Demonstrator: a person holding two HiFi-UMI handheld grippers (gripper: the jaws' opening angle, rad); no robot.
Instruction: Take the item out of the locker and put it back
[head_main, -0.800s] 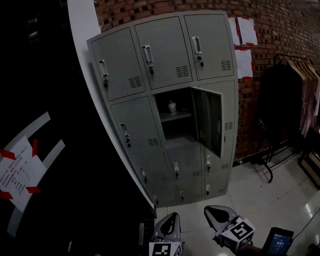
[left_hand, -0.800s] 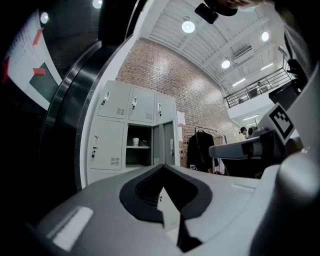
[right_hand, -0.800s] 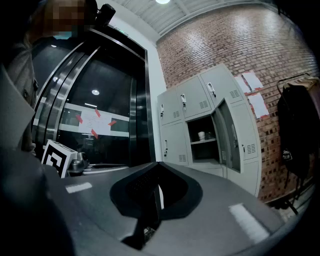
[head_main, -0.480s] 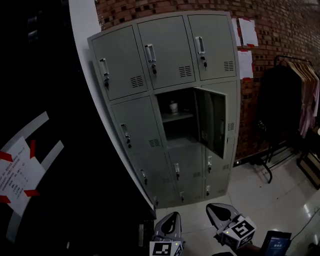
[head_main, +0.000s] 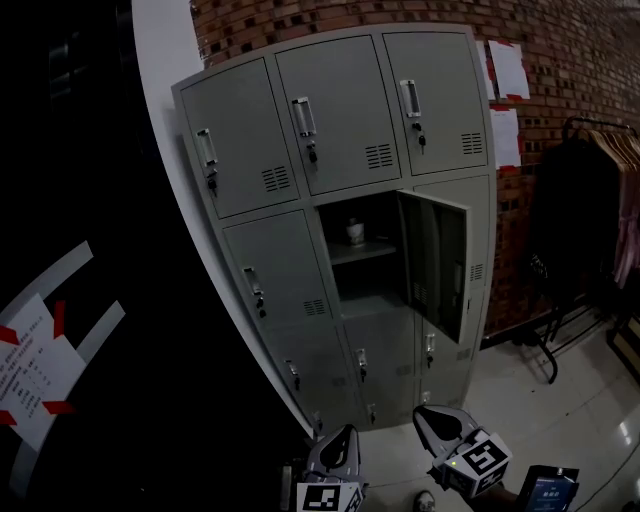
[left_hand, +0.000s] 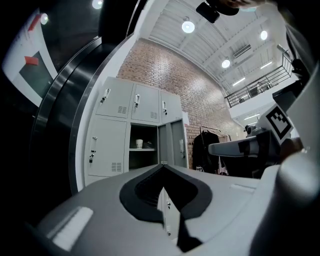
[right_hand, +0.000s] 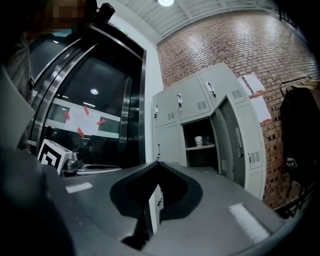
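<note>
Left tool: Your left tool (head_main: 343, 437) sits low at the bottom edge of the head view. In its own view (left_hand: 162, 165) the jaws meet at the tips, with nothing between them.
Right tool: Your right tool (head_main: 428, 418) is just beside the left one, a little to its right. Its jaws (right_hand: 156, 162) are also closed tip to tip and hold nothing.
Marker cubes: You can see one on each tool in the head view, on the left (head_main: 325, 497) and on the right (head_main: 478, 462).
Locker: The grey locker bank (head_main: 330, 120) stands against the brick wall (head_main: 560, 40), three compartments across. It is well apart from both of your tools, and both point towards it.
Open compartment: The centre one in the second row from the top is open, with its door (head_main: 440, 265) swung out to the right. Every other door you can see is closed.
Item: The small white cup (head_main: 355, 233) stands upright on the shelf (head_main: 370, 251) inside the open compartment, towards its left side. It shows in both of your tool views too (left_hand: 139, 144) (right_hand: 198, 140).
Surroundings: White papers (head_main: 508, 70) hang on the brick to the right of the locker. A clothes rack (head_main: 590, 200) stands further right on the glossy floor (head_main: 540, 410).
</note>
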